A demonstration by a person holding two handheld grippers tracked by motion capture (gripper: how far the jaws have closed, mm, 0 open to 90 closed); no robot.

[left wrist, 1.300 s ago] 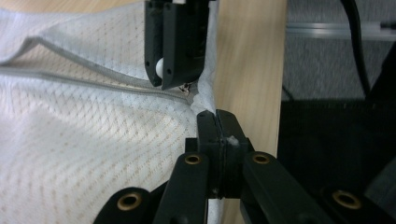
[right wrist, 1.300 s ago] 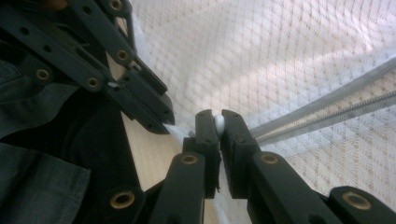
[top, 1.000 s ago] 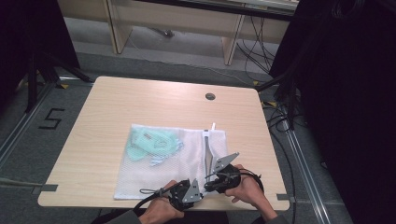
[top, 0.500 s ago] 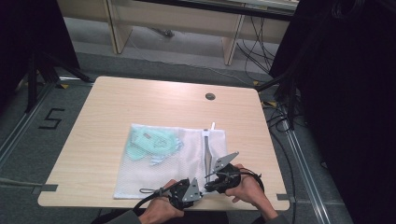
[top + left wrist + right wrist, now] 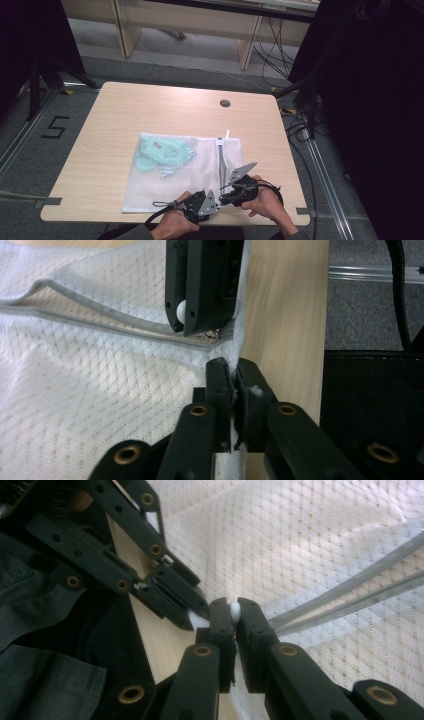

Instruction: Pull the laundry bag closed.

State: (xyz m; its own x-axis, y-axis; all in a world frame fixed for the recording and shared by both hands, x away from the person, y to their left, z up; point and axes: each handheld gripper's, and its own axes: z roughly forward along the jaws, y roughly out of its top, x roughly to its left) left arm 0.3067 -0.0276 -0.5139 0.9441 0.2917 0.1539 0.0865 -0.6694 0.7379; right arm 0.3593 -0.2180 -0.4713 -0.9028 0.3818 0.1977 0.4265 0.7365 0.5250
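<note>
Both grippers are working at the near right corner of the mesh bag, which is lying flat on the counter. Left gripper is pinching the bag's corner fabric, its jaws pressed together on the white mesh right at the bag's edge. Right gripper is clamping a small white bead, probably the zipper pull, just beside the left gripper and at the near end of the zipper. That grey zipper is running along the bag's right part, from its near edge toward its far edge, and the two tapes are lying slightly parted near the bead. Inside the bag, toward its far left, a pale green garment is showing through the mesh. Both hands are resting close together at the bag's near edge, with the left hand below the corner and the right hand just right of it.
</note>
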